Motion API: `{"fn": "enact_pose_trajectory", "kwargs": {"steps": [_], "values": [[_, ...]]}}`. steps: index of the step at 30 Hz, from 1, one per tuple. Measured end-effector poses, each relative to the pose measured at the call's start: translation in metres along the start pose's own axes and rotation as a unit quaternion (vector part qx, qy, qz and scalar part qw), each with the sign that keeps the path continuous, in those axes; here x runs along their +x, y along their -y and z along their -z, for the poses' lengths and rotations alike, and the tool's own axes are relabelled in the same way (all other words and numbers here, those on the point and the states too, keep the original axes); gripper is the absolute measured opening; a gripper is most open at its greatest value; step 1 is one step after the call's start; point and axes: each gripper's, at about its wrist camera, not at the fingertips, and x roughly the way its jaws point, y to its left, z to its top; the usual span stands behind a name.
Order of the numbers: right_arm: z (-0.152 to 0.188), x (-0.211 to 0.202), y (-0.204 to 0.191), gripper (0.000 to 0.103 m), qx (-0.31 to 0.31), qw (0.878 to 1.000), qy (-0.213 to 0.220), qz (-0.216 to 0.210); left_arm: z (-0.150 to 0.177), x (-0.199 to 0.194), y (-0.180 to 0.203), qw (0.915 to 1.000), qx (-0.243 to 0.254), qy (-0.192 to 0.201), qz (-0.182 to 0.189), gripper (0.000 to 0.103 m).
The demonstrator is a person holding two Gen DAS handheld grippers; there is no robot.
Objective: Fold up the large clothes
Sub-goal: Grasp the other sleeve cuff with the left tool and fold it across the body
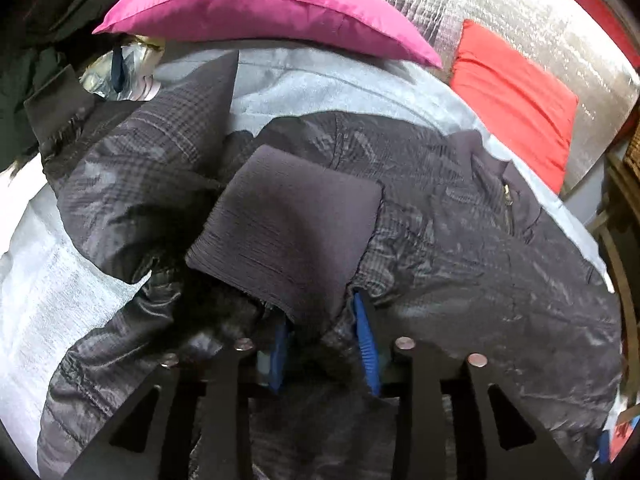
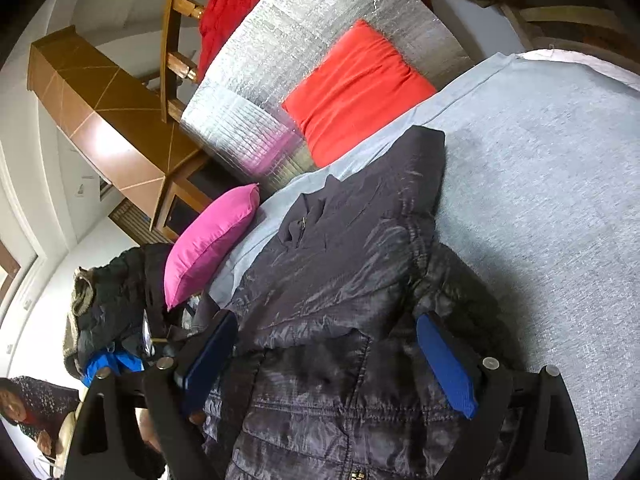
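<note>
1. Jacket (image 1: 460, 216): dark, shiny, quilted, with a ribbed cuff (image 1: 288, 232), lying crumpled on the bed (image 2: 540, 184).
2. Bare grey bedding lies open beside it; pink pillow (image 1: 256, 4) and red pillow (image 2: 356, 92) line the far edge.
3. Left gripper (image 1: 324, 344) jaws clamp the cuff's sleeve fabric.
4. Right gripper (image 2: 332, 356) jaws stand wide apart over the jacket; only this view shows a clothes pile (image 2: 112, 308).

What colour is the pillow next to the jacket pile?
Bright pink pillow, clearest in the left wrist view.
</note>
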Motion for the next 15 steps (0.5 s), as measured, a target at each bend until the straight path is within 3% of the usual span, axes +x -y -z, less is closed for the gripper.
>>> {"fn": "enact_pose_trajectory", "kwargs": {"steps": [3, 7, 15], "values": [[0.0, 0.001, 0.001, 0.094, 0.002, 1.0, -0.002, 0.001, 0.006, 0.001, 0.003, 0.9997, 0.022, 0.006, -0.008, 0.043], [-0.001, 0.004, 0.001, 0.094, 0.0, 1.0, -0.006, 0.004, 0.006, -0.014, 0.006, 0.9989, 0.037, 0.008, -0.027, 0.064], [0.001, 0.007, 0.012, 0.094, 0.02, 0.999, -0.009, 0.036, 0.028, -0.076, 0.003, 0.9965, 0.068, 0.045, -0.014, 0.066]]}}
